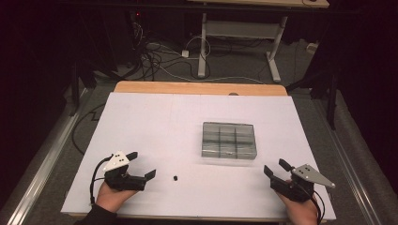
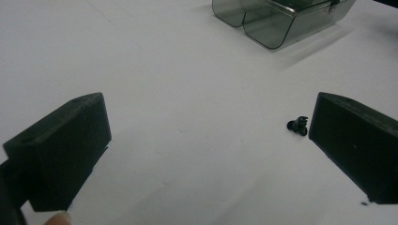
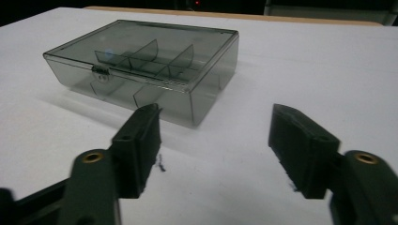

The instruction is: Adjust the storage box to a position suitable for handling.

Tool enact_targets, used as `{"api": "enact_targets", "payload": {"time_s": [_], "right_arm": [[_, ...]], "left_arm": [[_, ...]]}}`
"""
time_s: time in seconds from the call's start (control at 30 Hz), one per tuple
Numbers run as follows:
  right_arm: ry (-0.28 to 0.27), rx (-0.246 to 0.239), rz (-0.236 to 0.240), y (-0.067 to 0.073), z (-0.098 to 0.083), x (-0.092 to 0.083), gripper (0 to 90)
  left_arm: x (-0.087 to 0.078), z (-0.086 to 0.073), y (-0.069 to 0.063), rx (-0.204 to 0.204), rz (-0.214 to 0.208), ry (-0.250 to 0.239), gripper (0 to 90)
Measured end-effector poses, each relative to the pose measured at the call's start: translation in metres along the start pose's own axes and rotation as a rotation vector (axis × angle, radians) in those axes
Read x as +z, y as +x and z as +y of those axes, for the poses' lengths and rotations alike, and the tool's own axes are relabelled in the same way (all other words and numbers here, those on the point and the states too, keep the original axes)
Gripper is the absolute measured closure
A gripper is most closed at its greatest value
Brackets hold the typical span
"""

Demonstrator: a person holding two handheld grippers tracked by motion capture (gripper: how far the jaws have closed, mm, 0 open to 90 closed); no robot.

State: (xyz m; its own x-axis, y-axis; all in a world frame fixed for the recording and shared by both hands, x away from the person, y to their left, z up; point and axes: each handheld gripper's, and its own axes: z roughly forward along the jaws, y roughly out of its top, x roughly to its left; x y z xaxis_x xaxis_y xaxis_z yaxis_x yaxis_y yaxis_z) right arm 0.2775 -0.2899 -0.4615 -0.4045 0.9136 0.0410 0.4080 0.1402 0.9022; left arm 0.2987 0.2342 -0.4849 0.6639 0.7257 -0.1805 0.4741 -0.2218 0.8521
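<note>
My left gripper [image 1: 142,165] spread wide, small black part [image 1: 174,178] just beside one jaw, my right gripper [image 1: 273,168] apart and empty, box [image 1: 229,138] closed, near it.

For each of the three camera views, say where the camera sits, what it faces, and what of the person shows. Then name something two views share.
High view: above the person's side, looking forward and down on the white table; both hands, left gripper and right gripper show.
Left gripper view: on the left gripper, facing a small black part; a fingertip shows.
Right gripper view: on the right gripper, facing the smoky compartment box.
Shared: both gripper views show the box.
</note>
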Motion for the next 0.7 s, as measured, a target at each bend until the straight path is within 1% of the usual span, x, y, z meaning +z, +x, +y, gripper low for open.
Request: {"api": "enact_targets", "payload": {"time_s": [0.03,0.07,0.1,0.13,0.17,0.2,0.23,0.3,0.33,0.37,0.43,0.57,0.6,0.7], "right_arm": [[0.005,0.020,0.010,-0.0026,-0.0004,-0.0002,43.2],[0.009,0.024,0.014,-0.0031,-0.0004,-0.0004,45.9],[0.011,0.025,0.013,-0.0036,-0.0005,-0.0004,48.4],[0.011,0.025,0.013,-0.0036,-0.0005,-0.0004,48.4],[0.016,0.026,0.022,-0.0047,-0.0003,-0.0007,53.6],[0.016,0.026,0.022,-0.0047,-0.0003,-0.0007,53.6],[0.014,0.029,0.023,-0.0051,-0.0002,-0.0005,58.9],[0.019,0.027,0.021,-0.0045,-0.0007,-0.0001,64.1],[0.019,0.027,0.021,-0.0045,-0.0007,-0.0001,64.1],[0.023,0.029,0.020,-0.0045,-0.0009,0.0006,68.8],[0.025,0.024,0.019,-0.0055,-0.0009,0.0002,73.6],[0.024,0.035,0.013,-0.0067,-0.0012,-0.0014,80.3],[0.024,0.035,0.013,-0.0067,-0.0012,-0.0014,80.3],[0.024,0.036,0.010,-0.0079,-0.0013,-0.0020,86.2]], "left_arm": [[-0.0002,0.0001,-0.0001,-0.001,-0.001,-0.002,0.0],[-0.0002,0.0001,-0.0001,-0.001,-0.001,-0.002,0.0],[-0.0004,0.0002,0.0000,-0.006,-0.004,-0.005,0.0],[-0.0004,0.0002,0.0000,-0.006,-0.004,-0.005,0.0],[-0.0005,0.0002,0.0002,-0.001,-0.001,-0.004,0.0],[-0.0005,0.0002,0.0002,-0.001,-0.001,-0.004,0.0],[-0.0004,0.0002,0.0006,-0.003,0.001,-0.001,0.0],[-0.0001,0.0003,0.0012,-0.008,-0.003,0.004,0.0],[-0.0001,0.0003,0.0012,-0.008,-0.003,0.004,0.0],[-0.0001,0.0003,0.0012,-0.011,-0.005,0.006,0.0],[-0.0005,0.0005,0.0009,-0.010,-0.005,0.004,0.0],[-0.0007,0.0005,0.0003,-0.010,-0.002,0.005,0.0],[-0.0007,0.0005,0.0003,-0.010,-0.002,0.005,0.0],[-0.0001,0.0003,0.0004,-0.008,-0.005,0.008,0.0]]}}
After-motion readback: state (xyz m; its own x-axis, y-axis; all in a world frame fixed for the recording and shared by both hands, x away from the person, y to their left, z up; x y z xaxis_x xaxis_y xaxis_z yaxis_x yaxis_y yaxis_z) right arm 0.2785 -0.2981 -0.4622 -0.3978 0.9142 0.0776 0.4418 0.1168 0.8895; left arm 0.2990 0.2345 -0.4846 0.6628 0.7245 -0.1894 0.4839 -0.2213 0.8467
